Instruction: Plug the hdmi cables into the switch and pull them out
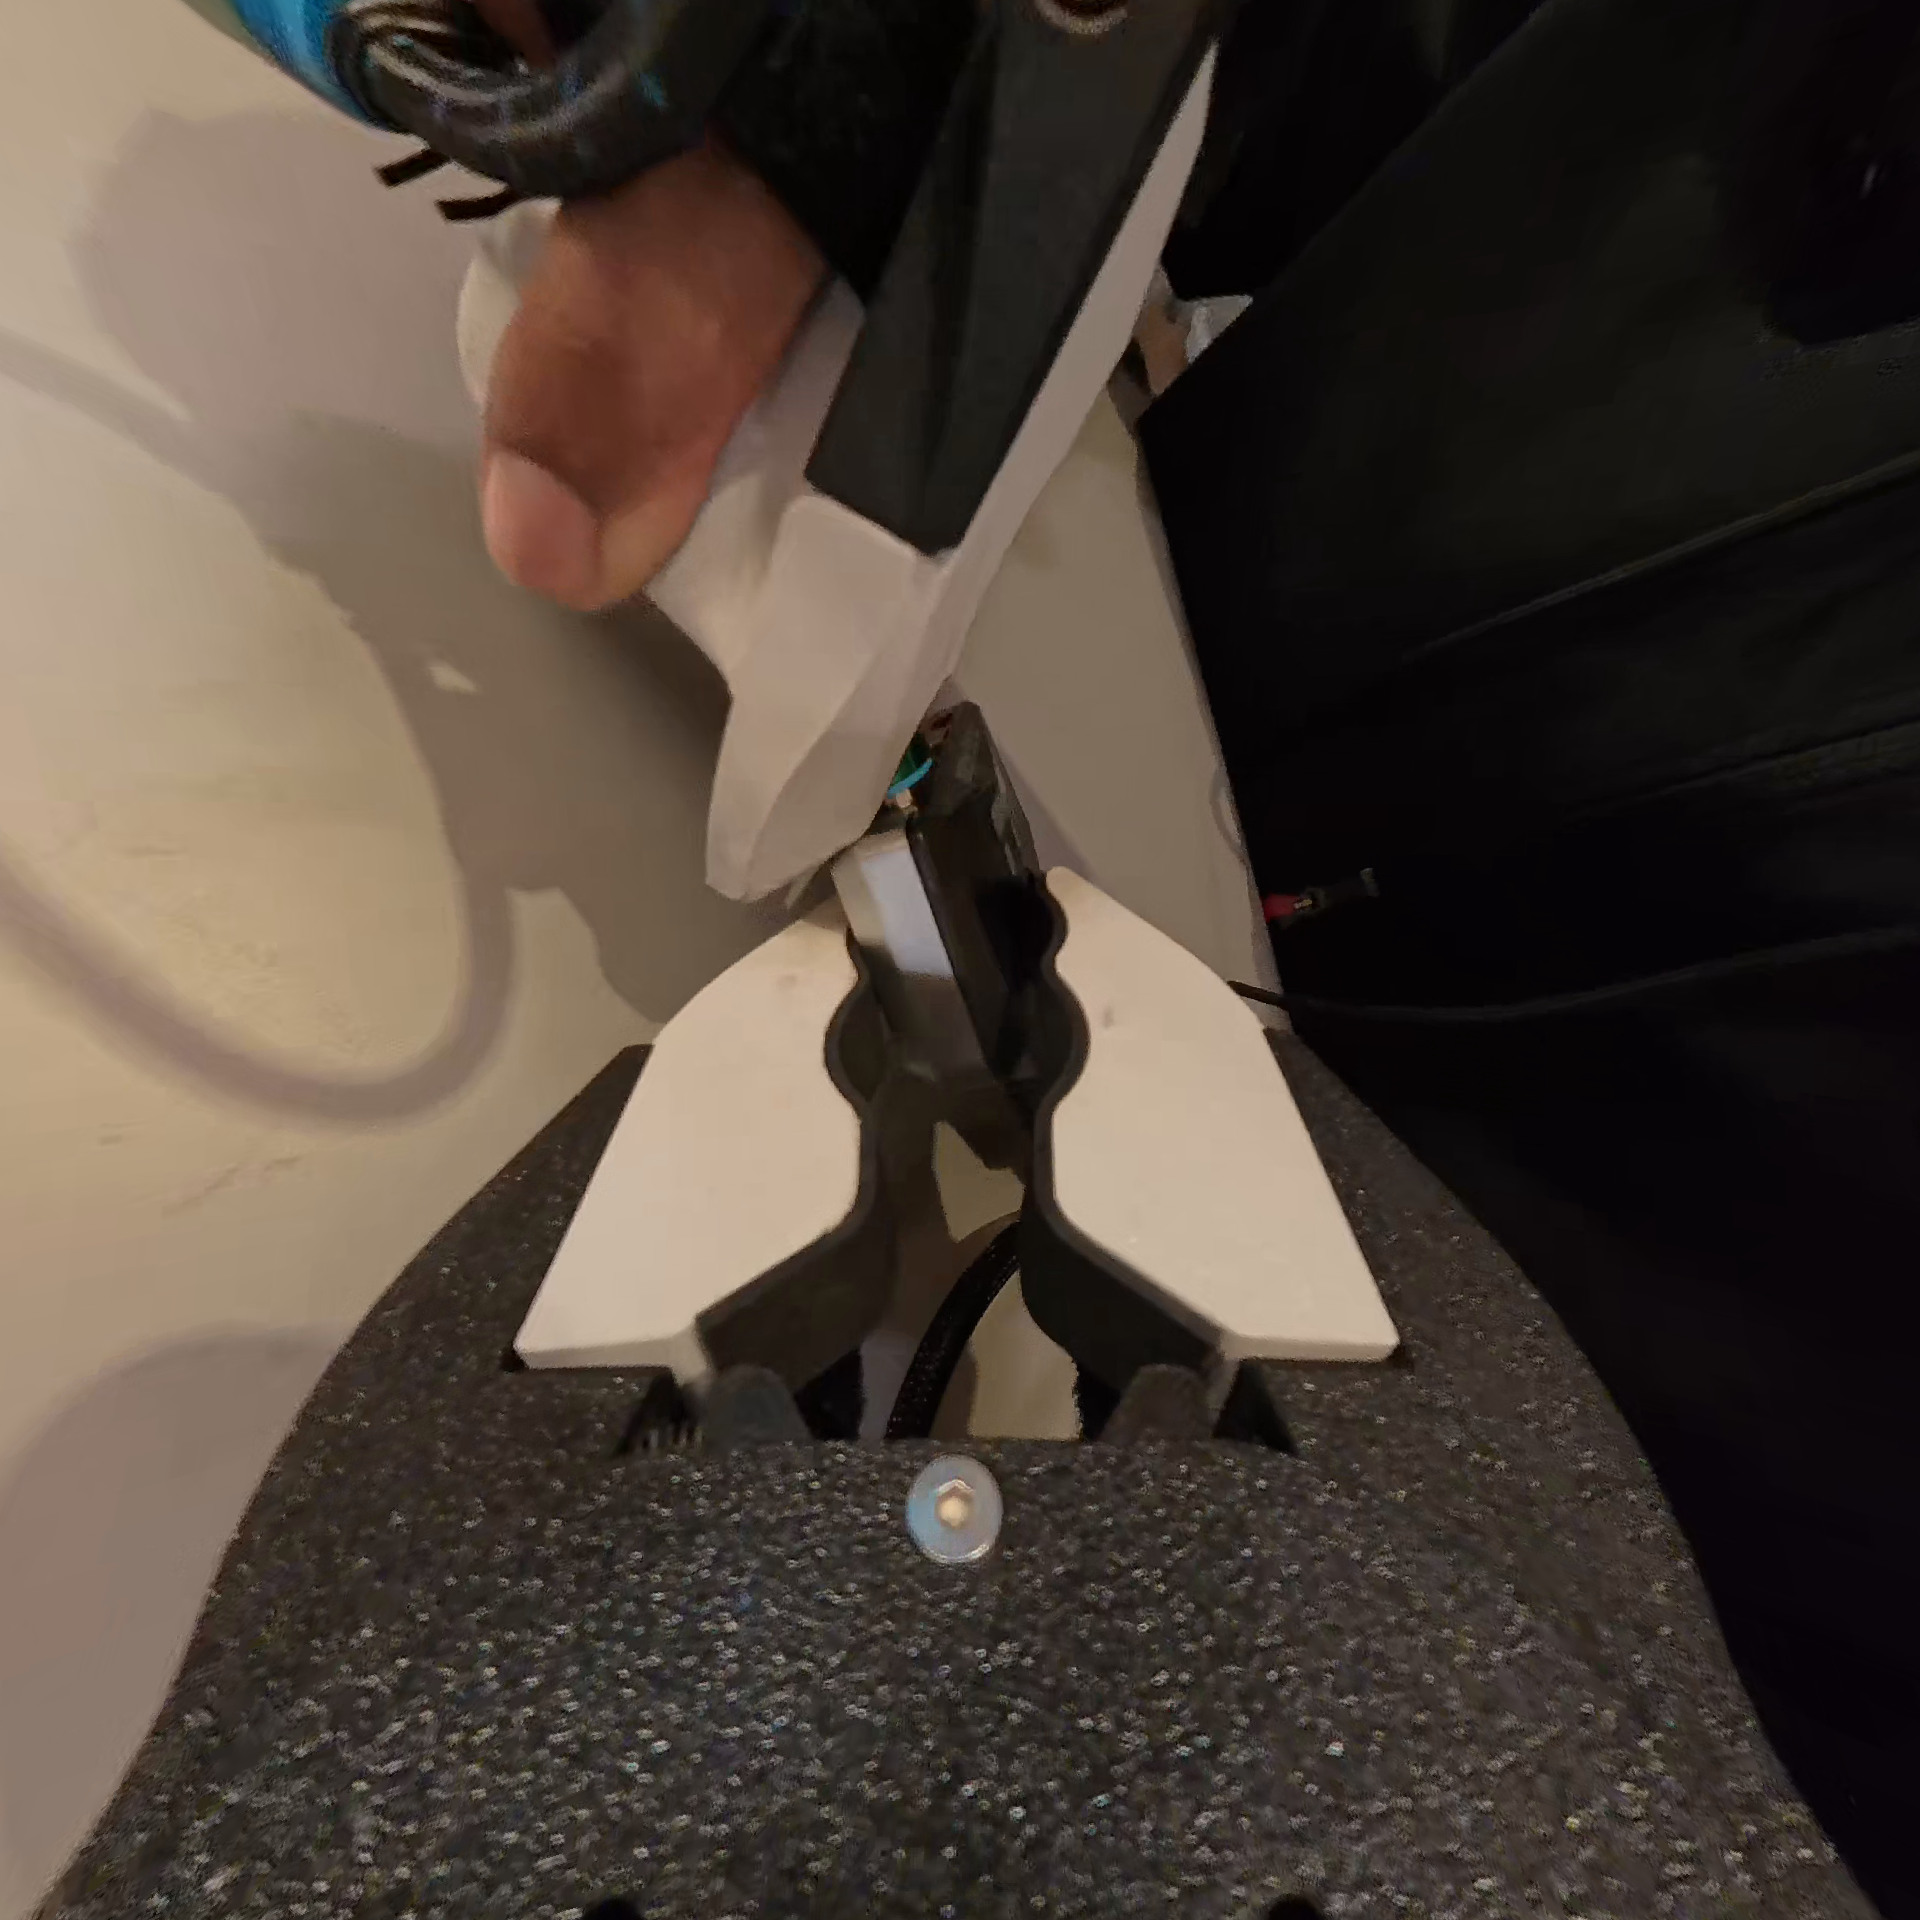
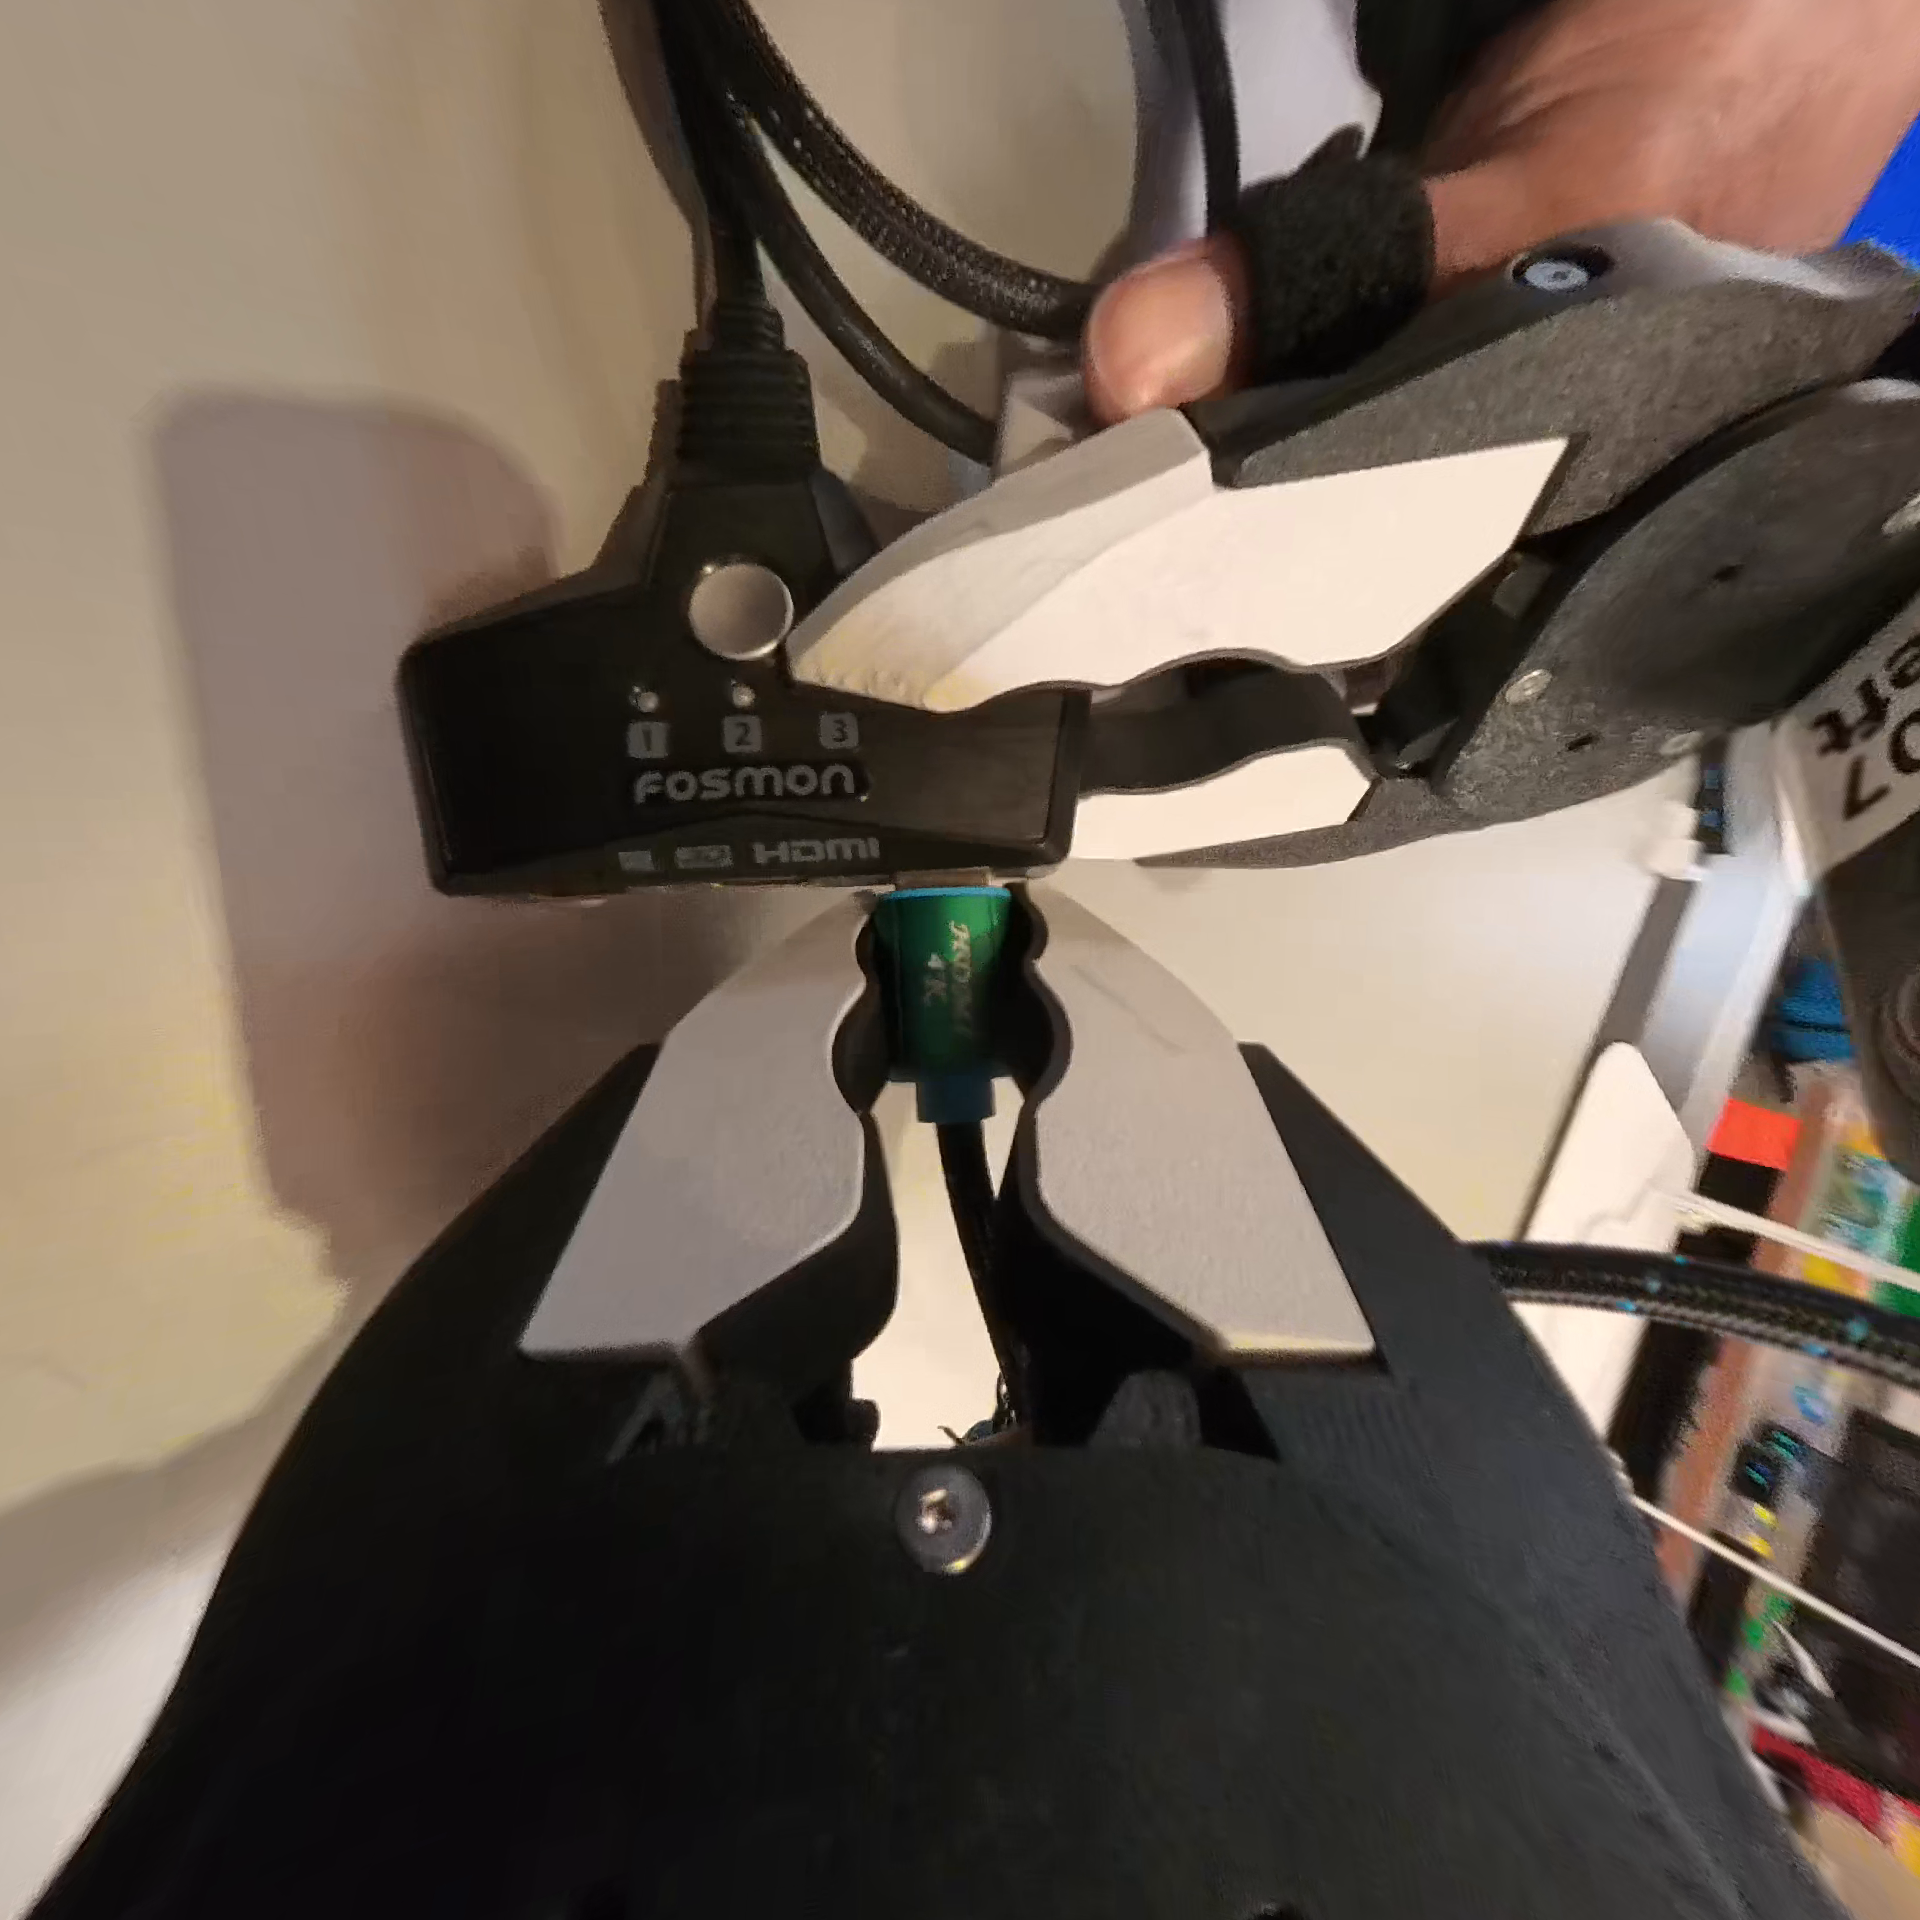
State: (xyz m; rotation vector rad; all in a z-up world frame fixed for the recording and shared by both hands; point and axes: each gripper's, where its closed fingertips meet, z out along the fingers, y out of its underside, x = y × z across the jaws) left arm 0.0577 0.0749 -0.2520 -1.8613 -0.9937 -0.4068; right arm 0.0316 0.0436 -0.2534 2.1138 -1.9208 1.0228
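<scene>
Table (image 2: 208, 260): pale cream surface, plain, under everything in both views.
Switch (image 2: 665, 748): flat black plastic HDMI switch box with a round silver button (image 2: 740, 611), three numbered marks and white lettering on top; lies on the table, seen edge-on in the left wrist view (image 1: 971, 914).
Switch lead (image 2: 743, 343): thick black braided cable with a ribbed black boot, leaving the far side of the switch.
Left hand-held gripper (image 1: 951, 1023): black speckled body, pale grey fingers (image 2: 1039, 582) with black inner pads; clenched across the right end of the switch, one finger above and one below, seen from the side in the right wrist view (image 2: 1081, 748).
Plug (image 2: 940, 987): green metal HDMI plug with a blue collar and a black braided cable (image 2: 971, 1226); metal tip touching the near edge of the switch at its right part; how deep it sits cannot be told.
Right hand-held gripper (image 2: 943, 997): black body, grey fingers, clamped on the green plug from both sides; enters the left wrist view from above (image 1: 821, 790).
Hands: bare hand (image 1: 634, 416) on the right hand-held gripper's grip; another hand (image 2: 1174, 312) with a black fabric strap (image 2: 1335, 260) on the left one.
Right edge: blurred shelves (image 2: 1787, 1351) with coloured items, well apart.
</scene>
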